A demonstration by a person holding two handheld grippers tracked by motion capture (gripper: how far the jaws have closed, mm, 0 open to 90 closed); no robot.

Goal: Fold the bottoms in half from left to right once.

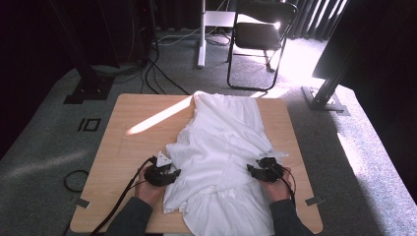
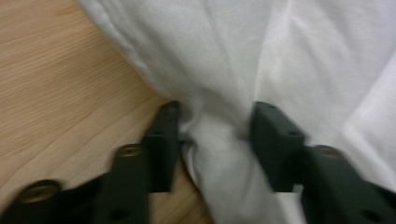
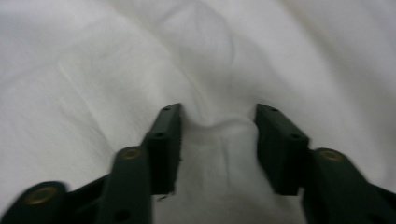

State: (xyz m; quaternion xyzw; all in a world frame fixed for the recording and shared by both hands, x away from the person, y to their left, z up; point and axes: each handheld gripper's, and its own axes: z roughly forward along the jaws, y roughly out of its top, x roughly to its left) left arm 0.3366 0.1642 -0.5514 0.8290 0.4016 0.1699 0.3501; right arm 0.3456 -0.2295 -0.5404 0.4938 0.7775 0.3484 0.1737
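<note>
White garment [image 1: 221, 147] flat on my table [image 1: 128, 152]: left gripper [image 2: 215, 135] and right gripper [image 3: 217, 135] both low at its sides, jaws half-spread, bunched cloth between each pair.

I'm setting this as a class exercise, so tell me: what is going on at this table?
A person works a white garment spread on a wooden table, with a hand-held gripper in each hand. The left hand-held gripper sits at the garment's left edge, a bunched fold of cloth between its jaws. The right hand-held gripper rests on the right side, its jaws straddling a raised wrinkle. Whether either grip is firm is unclear. The garment lies crumpled, not folded.
</note>
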